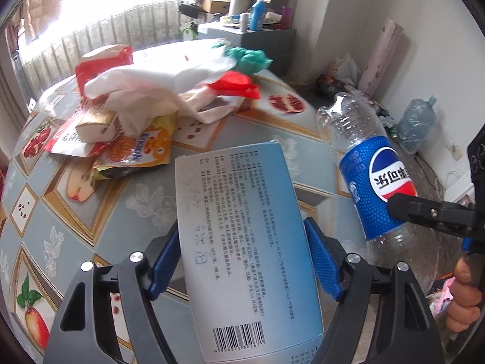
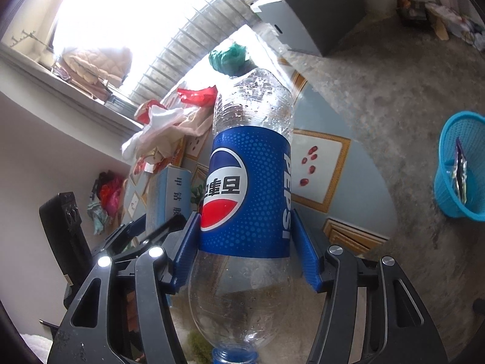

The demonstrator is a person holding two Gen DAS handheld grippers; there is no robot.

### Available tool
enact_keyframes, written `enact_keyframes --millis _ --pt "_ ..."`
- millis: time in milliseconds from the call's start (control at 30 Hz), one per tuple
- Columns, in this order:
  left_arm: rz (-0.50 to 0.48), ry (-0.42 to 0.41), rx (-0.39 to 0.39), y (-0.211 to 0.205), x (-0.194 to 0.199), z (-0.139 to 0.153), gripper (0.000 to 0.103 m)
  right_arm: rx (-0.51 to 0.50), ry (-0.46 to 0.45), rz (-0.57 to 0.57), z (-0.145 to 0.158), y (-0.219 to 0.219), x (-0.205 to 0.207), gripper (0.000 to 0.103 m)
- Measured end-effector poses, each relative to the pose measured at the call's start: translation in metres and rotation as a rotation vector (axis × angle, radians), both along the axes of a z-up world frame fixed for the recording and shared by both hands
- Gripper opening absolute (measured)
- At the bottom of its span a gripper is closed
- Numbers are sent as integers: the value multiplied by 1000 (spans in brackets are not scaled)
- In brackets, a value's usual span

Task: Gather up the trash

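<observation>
Left gripper (image 1: 242,261) clamped on pale-blue box (image 1: 245,242), lifted over the table (image 1: 151,200). Right gripper (image 2: 245,254) clamped on empty Pepsi bottle (image 2: 251,182) (cap end toward camera). Beyond: wrapper pile (image 1: 133,103); blue basket (image 2: 460,166) on floor.

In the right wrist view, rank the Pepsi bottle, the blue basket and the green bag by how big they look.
1. Pepsi bottle, though it is nearest the camera.
2. Blue basket, partly cut off.
3. Green bag, farthest away.
</observation>
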State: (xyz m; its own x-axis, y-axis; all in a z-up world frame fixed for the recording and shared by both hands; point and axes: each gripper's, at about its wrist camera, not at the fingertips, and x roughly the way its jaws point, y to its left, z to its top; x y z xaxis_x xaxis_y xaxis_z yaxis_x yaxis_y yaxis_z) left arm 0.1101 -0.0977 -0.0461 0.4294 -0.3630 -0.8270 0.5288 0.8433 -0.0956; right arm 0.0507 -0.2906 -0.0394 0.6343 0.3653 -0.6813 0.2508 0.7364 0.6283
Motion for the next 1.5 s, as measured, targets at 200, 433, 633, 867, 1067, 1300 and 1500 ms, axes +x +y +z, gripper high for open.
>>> enact_keyframes --millis 200,433,633,867,1067,1300,1500 --pt "-105 -11 -54 -37 -18 22 75 23 -54 -92 13 -29 -31 56" --pt "-299 4 -117 -120 -28 50 75 28 -102 -342 21 -101 -95 56" --pt "-477 120 -107 -229 -25 42 75 142 -50 -582 -20 -170 -150 56" --pt "-588 299 12 -364 -24 -17 75 425 50 -747 -111 -238 -169 57" --pt "-616 369 124 -456 -18 -73 84 679 68 -777 -193 -293 -149 68" --pt "-551 343 60 -457 -8 -73 84 729 96 -862 -229 -299 -151 68" --pt "-594 277 33 -433 -16 -54 84 648 109 -853 -214 -286 -152 68"
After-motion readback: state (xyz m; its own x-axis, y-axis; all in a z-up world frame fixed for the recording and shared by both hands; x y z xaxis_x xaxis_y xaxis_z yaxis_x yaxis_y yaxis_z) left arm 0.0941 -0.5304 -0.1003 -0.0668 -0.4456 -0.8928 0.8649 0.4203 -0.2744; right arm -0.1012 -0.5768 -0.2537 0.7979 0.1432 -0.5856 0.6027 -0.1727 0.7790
